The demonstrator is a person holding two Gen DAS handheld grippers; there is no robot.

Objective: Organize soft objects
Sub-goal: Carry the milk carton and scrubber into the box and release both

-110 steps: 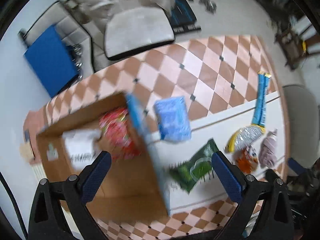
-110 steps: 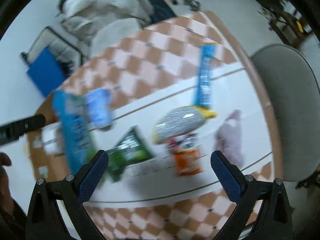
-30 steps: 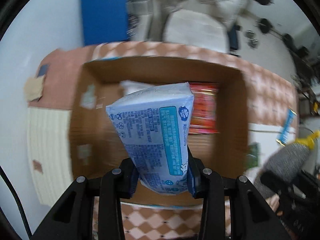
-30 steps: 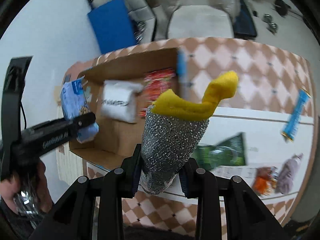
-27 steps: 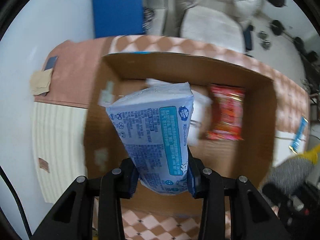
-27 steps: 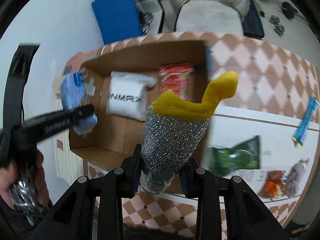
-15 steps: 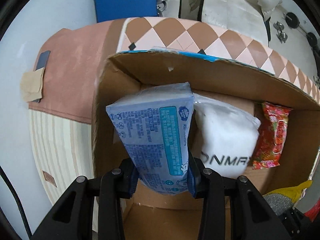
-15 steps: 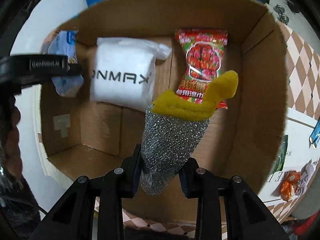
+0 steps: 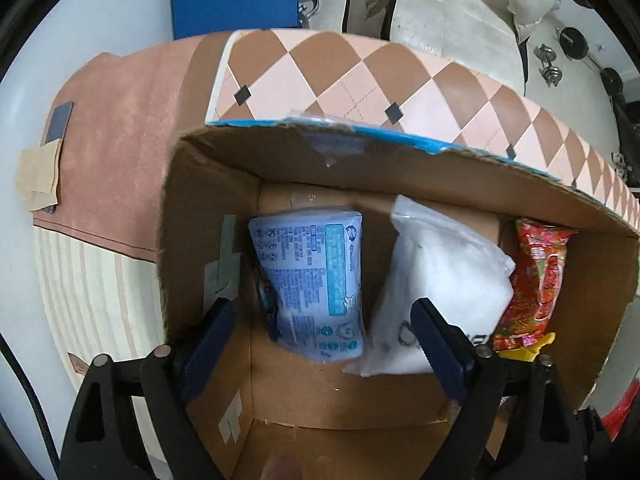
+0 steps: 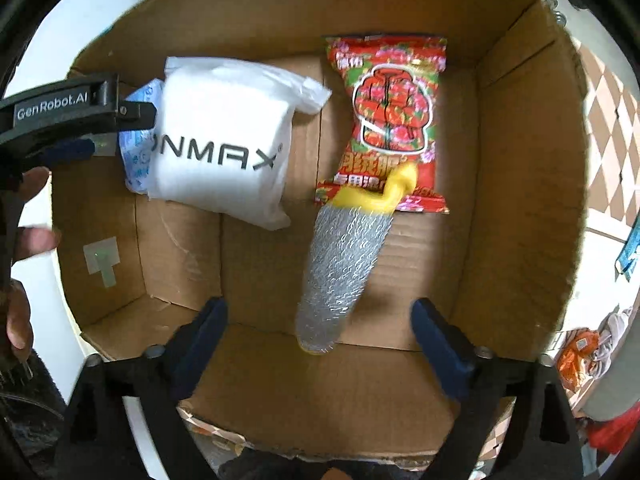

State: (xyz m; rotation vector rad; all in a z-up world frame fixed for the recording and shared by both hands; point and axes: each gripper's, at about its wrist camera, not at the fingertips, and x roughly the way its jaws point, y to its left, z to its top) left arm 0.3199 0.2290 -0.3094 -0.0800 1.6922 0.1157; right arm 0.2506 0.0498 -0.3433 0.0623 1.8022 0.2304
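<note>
Four in box [image 10: 524, 168]: blue pack [image 9: 312, 280], white pack [image 10: 224, 140], red pack [image 10: 394, 120], glitter pouch [image 10: 344, 268].
Left hand-held gripper [image 9: 324, 332]: just released, blue pack loose between jaws.
Right hand-held gripper [image 10: 320, 328]: just released, pouch ahead.
Left: bags [image 10: 580, 352] on desk, far right.

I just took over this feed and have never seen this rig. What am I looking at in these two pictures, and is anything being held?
A person holds two tools, each with a camera looking along its fingers into a cardboard box. In the left view, the left hand-held gripper has just opened around a blue packet, not gripping it. In the right view, the right hand-held gripper has just opened too, releasing a silver scrubber. A white bag and red packet lie inside.
</note>
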